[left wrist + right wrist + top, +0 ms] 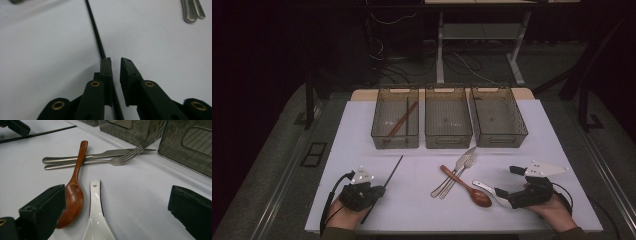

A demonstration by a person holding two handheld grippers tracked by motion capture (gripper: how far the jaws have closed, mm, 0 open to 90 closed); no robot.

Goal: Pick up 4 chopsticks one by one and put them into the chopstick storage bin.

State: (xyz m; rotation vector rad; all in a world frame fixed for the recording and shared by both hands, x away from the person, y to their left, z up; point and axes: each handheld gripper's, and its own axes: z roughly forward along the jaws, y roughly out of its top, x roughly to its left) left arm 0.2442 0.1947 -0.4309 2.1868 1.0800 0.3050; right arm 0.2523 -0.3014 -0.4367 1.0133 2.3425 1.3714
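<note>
Left gripper [115, 60]: jaws slightly parted around black chopstick [96, 32], no visible clamping.
Right gripper [117, 202]: wide open, white ceramic spoon [96, 215] between jaws, wooden spoon [75, 192] beside.

In the left gripper view, the black chopstick [96, 32] runs off the top edge and slips behind the near jaw — its lower stretch hidden. In the right gripper view, the white spoon [96, 220] is cut off below — bowl unseen.
</note>
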